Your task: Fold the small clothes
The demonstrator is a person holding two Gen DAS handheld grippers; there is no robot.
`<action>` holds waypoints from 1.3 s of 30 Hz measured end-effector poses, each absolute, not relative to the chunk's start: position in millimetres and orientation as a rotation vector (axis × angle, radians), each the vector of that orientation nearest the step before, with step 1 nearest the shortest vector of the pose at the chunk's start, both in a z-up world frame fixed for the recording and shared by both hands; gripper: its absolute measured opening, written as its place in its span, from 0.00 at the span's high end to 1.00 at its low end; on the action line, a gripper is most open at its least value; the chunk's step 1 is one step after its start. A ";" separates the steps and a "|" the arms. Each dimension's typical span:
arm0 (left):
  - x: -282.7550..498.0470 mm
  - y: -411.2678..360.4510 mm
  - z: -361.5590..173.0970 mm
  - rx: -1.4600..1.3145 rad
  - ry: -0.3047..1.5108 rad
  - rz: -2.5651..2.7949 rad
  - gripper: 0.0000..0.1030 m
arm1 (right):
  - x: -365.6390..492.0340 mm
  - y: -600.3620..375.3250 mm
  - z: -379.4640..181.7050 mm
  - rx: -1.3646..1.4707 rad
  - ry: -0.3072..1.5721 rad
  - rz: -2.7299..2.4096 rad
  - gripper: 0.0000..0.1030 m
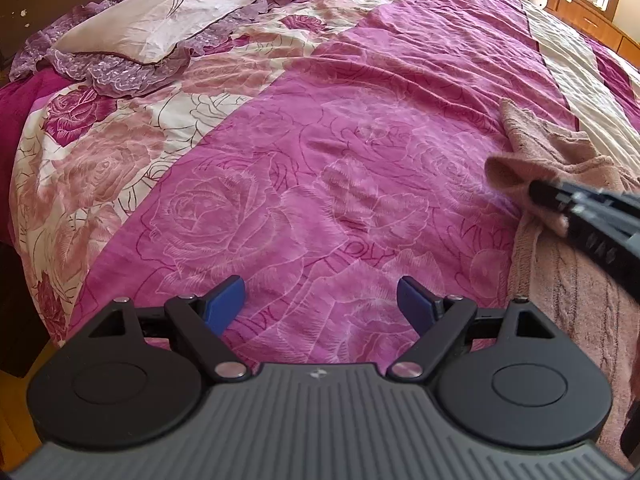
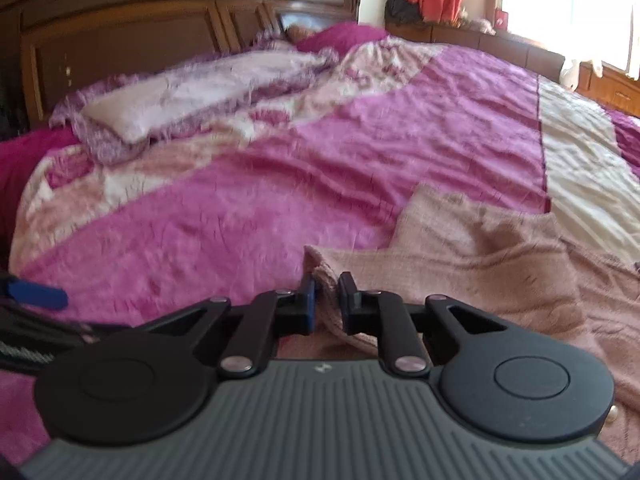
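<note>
A dusty-pink knitted garment (image 2: 500,264) lies on the magenta rose-print bedspread (image 1: 320,168), at the right of the left wrist view (image 1: 560,264). My right gripper (image 2: 328,296) is shut on a folded edge of this garment, lifting it slightly. In the left wrist view the right gripper (image 1: 548,196) enters from the right with pink knit bunched at its tip. My left gripper (image 1: 322,300) hovers over bare bedspread to the left of the garment, open, with nothing between its blue pads (image 1: 228,300). One blue fingertip of the left gripper (image 2: 36,292) shows at the left edge of the right wrist view.
A lilac-frilled pillow (image 1: 160,28) lies at the head of the bed, by the dark wooden headboard (image 2: 140,28). A cream stripe of the bedspread (image 2: 580,168) runs along the right. Wooden furniture (image 2: 608,84) and a bright window stand beyond the far side.
</note>
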State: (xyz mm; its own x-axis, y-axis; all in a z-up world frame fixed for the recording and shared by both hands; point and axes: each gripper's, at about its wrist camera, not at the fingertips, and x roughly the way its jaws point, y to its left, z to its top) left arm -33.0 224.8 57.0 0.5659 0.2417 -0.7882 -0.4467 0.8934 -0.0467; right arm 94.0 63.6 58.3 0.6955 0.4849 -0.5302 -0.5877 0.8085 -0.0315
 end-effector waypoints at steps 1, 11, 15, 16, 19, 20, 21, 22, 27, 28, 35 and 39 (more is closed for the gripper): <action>-32.6 223.8 58.0 -0.251 0.880 0.407 0.15 | 93.0 60.9 63.4 -0.194 0.516 0.600 0.86; -22.3 201.8 76.2 -0.218 0.846 0.347 0.15 | 102.9 -3.5 117.7 -0.029 0.413 0.509 0.86; -10.7 187.4 86.0 -0.196 0.830 0.302 0.15 | 111.3 -37.2 132.5 0.029 0.385 0.449 0.86; -6.5 182.3 89.2 -0.182 0.822 0.292 0.15 | 113.1 -45.4 135.7 0.038 0.377 0.432 0.87; 6.4 168.3 98.1 -0.137 0.795 0.263 0.15 | 117.5 -70.2 142.5 0.066 0.357 0.378 0.87; 11.3 163.5 101.4 -0.124 0.785 0.252 0.15 | 118.1 -77.8 143.4 0.073 0.352 0.364 0.87; 16.7 158.5 104.2 -0.111 0.776 0.240 0.15 | 118.5 -87.2 144.8 0.082 0.344 0.345 0.87; 22.3 154.1 106.9 -0.099 0.769 0.229 0.15 | 118.9 -96.0 145.9 0.089 0.337 0.327 0.87; 57.7 130.5 112.7 -0.077 0.753 0.162 0.15 | 117.7 -142.3 145.4 0.135 0.321 0.233 0.87; 66.3 126.4 111.8 -0.077 0.753 0.150 0.15 | 118.0 -150.6 143.9 0.142 0.322 0.216 0.87; 116.8 96.7 89.2 -0.042 0.774 0.117 0.15 | 121.1 -211.6 125.1 0.192 0.342 0.078 0.87; 135.5 87.4 71.1 0.001 0.806 0.121 0.15 | 124.0 -244.0 110.4 0.229 0.354 -0.007 0.94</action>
